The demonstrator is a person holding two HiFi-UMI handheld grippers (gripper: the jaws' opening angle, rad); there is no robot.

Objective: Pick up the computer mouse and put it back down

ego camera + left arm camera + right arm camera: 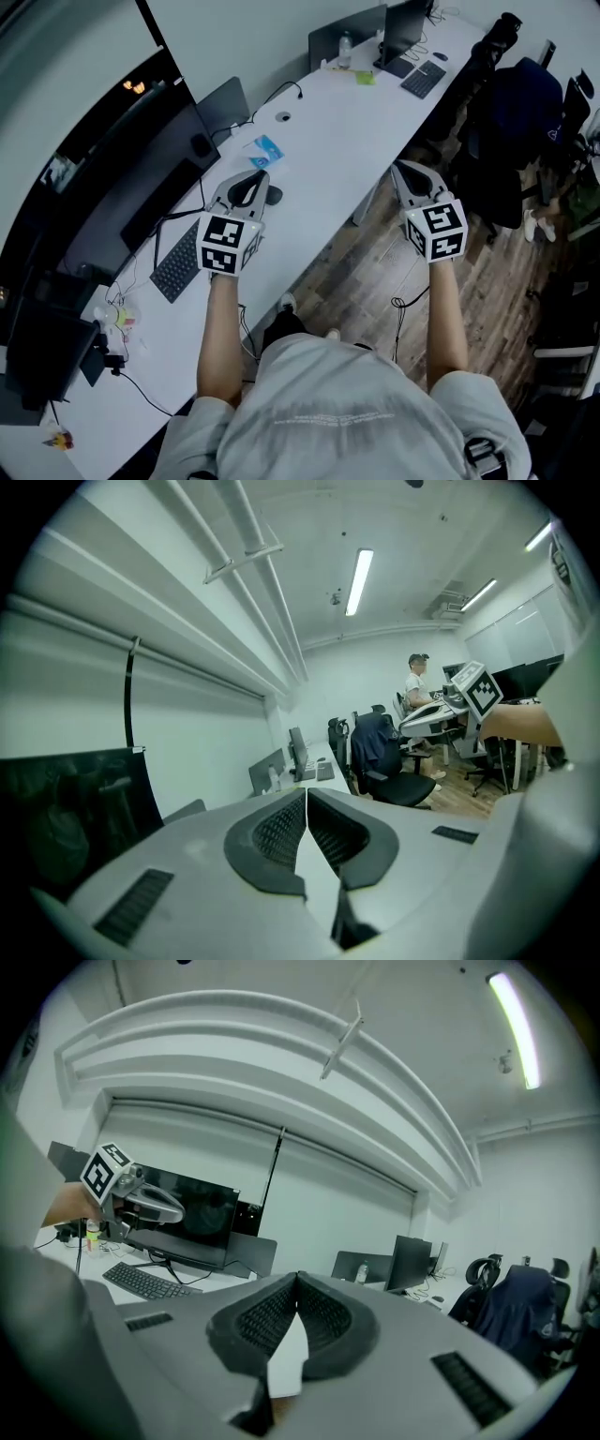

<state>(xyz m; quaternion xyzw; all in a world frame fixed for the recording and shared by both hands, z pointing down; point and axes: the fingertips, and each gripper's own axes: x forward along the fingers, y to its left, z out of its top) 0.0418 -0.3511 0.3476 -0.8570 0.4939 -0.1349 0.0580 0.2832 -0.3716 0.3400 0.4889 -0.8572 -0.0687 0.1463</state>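
**Both grippers closed on nothing, mouse resting on the desk**

The computer mouse, small and dark, lay on the white desk about midway along it. The left gripper hung over the desk just beside the mouse. Its jaws were pressed together at the tips, with nothing between them. The right gripper was off the desk's front edge, above the wood floor. Its jaws also met tip to tip and held nothing.

The one container in sight was a bottle standing at the desk's far end, near a small dark monitor. It was too small to tell what it held.

A flat blue packet lay on the desk just past the mouse, its print too small to read. The cube on each gripper showed only black-and-white square patterns, with no words.

A black keyboard sat on the desk's near stretch in front of a large dark screen. An office chair draped in dark cloth stood off the desk's far end.
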